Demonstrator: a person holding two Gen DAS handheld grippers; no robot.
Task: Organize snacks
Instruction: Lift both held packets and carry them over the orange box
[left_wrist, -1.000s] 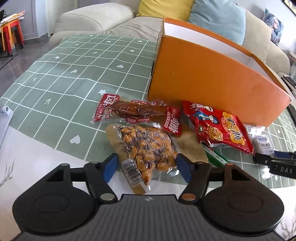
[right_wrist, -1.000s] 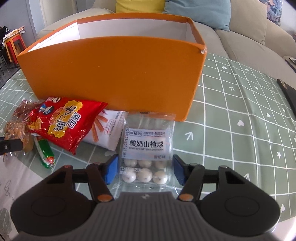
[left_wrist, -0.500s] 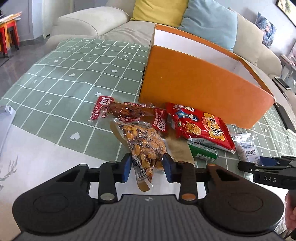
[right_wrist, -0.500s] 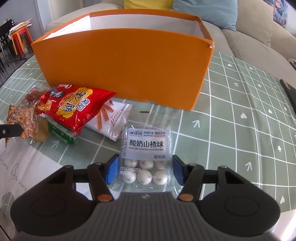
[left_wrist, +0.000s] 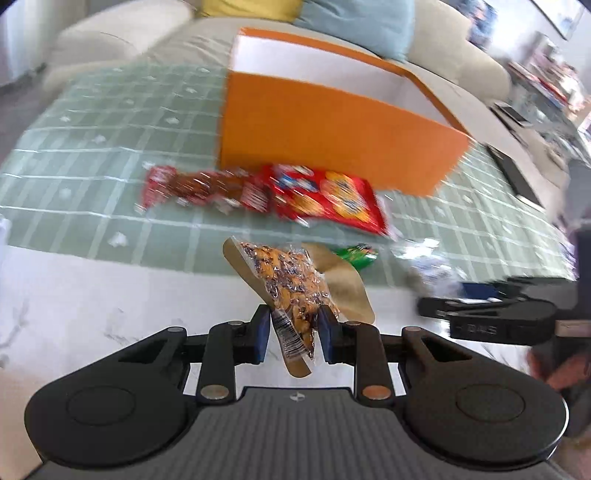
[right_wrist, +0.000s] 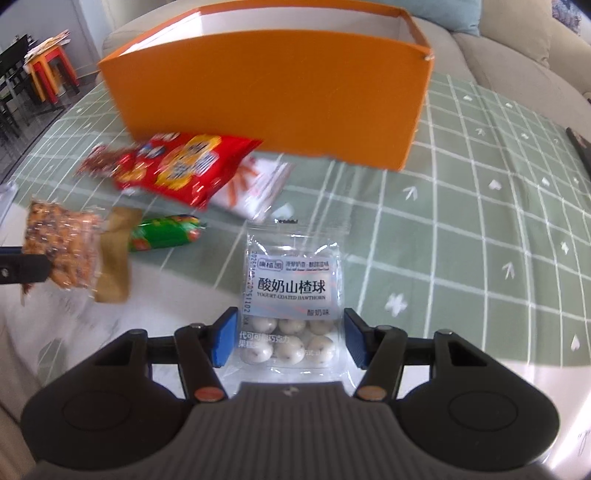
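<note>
My left gripper (left_wrist: 291, 332) is closing its jaws on a clear bag of peanuts (left_wrist: 291, 280), which hangs tilted above the white table edge. The peanut bag (right_wrist: 62, 251) also shows at the left of the right wrist view. My right gripper (right_wrist: 290, 339) holds a clear pack of yogurt hawthorn balls (right_wrist: 291, 280) by its sides, just above the table. Behind stands an open orange box (left_wrist: 332, 136) (right_wrist: 266, 92). In front of the box lie a red snack bag (right_wrist: 184, 166), a red meat pack (left_wrist: 199, 184), a green sausage (right_wrist: 166, 232) and a white stick-snack pack (right_wrist: 255, 188).
A green checked cloth (right_wrist: 461, 206) covers the table, with bare white marble (left_wrist: 92, 295) at the near edge. A sofa with cushions (left_wrist: 354, 22) stands behind the box. A dark flat device (left_wrist: 517, 177) lies at the far right. Stools (right_wrist: 48, 70) stand beyond the table's left.
The left jaws closed from wide open onto the peanut bag and lifted it off the table. The right gripper drew back from the box a little, the hawthorn pack still between its jaws.
</note>
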